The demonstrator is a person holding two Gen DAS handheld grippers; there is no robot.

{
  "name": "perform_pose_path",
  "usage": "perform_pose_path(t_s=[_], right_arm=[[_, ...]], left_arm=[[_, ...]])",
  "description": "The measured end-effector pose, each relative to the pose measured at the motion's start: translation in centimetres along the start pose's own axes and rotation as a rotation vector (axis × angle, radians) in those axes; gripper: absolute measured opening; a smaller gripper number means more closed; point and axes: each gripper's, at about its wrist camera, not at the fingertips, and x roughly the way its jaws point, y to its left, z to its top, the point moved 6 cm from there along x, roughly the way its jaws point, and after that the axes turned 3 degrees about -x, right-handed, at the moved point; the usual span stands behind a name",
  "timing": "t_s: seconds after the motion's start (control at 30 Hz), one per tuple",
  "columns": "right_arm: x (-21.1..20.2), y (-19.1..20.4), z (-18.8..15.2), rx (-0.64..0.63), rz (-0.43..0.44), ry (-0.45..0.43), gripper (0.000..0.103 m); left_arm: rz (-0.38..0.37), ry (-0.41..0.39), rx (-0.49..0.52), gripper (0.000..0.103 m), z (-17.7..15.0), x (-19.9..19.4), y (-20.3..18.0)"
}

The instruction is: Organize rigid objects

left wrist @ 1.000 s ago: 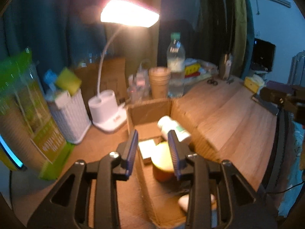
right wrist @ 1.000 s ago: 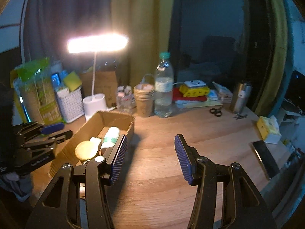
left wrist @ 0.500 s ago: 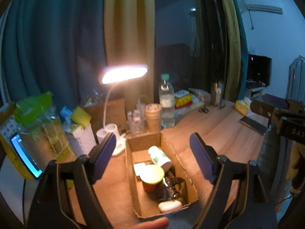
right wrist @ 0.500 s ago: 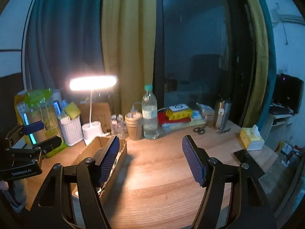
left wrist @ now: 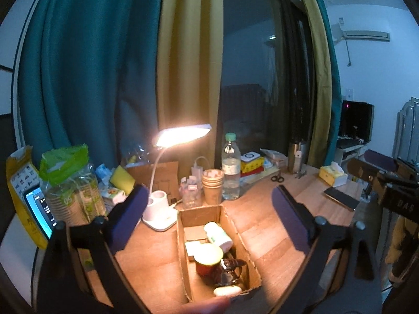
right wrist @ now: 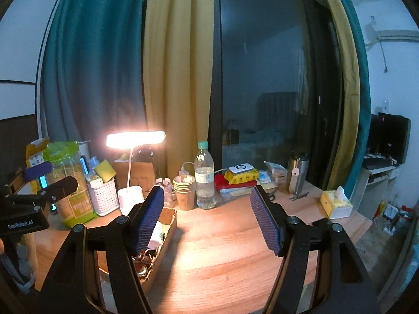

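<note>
Here both sets of jaws stand wide apart and grip nothing: the left gripper (left wrist: 207,222) hangs above the cardboard box (left wrist: 237,231), the right gripper (right wrist: 207,219) just right of it over bare desk (right wrist: 222,248). Inside the box lie a white bottle (left wrist: 218,235), a yellow-lidded jar (left wrist: 208,259) and a dark glass item (left wrist: 227,272). The packing looks finished or paused; any next move calls for choosing another loose rigid object beyond the box.

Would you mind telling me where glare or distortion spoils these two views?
Left wrist view: the desk lamp head blows out to white, and the curtains bow from fisheye distortion. Right wrist view: the same lamp glares, casting a bright patch on the wooden desk; the room beyond is dim.
</note>
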Motion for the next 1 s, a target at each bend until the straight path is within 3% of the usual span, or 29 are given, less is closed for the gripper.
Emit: perform_pose_path(t_s=[1.0], right_arm=[[0.69, 0.35, -0.28, -0.005, 0.01, 0.022, 0.072]], left_arm=[[0.002, -0.001, -0.007, 0.096, 0.0, -0.41, 0.42]])
